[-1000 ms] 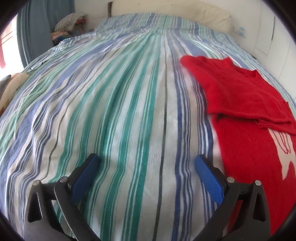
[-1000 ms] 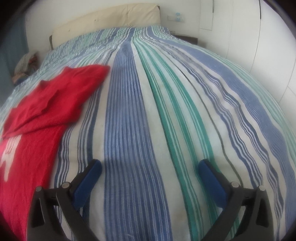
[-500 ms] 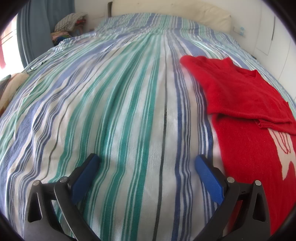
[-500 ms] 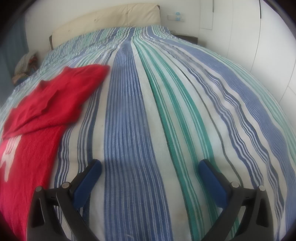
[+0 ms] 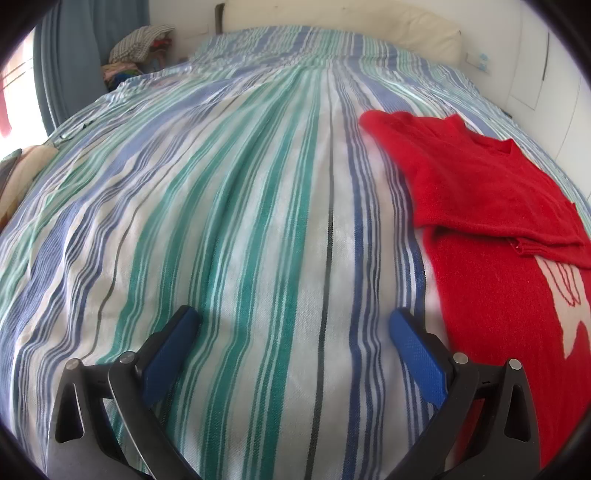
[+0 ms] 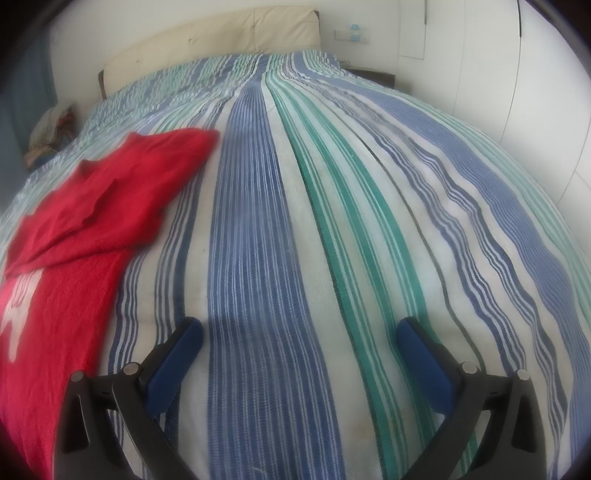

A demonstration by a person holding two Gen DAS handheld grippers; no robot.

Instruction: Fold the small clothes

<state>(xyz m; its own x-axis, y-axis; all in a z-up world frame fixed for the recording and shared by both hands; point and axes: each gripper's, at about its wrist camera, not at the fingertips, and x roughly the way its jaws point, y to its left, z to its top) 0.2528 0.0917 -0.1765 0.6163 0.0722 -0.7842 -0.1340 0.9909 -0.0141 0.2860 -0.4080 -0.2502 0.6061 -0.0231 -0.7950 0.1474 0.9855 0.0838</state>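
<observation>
1. On the bed (image 5: 229,206), covered by a blue, green and white striped sheet, lies one red sweater (image 5: 491,229), spread flat between the two cameras' views.
2. From the left wrist view the sweater fills the right side; its near-left edge runs straight along a blue stripe, just beside the right fingertip of the left hand-held gripper (image 5: 293,321) but apart from it.
3. The left hand-held gripper hovers low over bare sheet with its jaws spread wide and nothing between them.
4. The sweater's upper part is folded down over the body, leaving a hem edge across the chest and a white motif partly covered below it.
5. A sleeve end points toward the head of the bed, where the cream headboard (image 5: 369,26) stands against the wall.
6. From the right wrist view the red sweater (image 6: 74,258) sits at the left edge, near the left fingertip of the right hand-held gripper (image 6: 299,325).
7. The right hand-held gripper also has its jaws wide apart, empty, over a broad blue stripe.
8. Open sheet stretches ahead and to the right of the right hand-held gripper, up to white cupboard doors (image 6: 517,92).
9. Left of the left hand-held gripper the sheet is also free as far as the bed's edge, where a blue curtain (image 5: 70,62) and a pile of clothes (image 5: 136,48) stand.
</observation>
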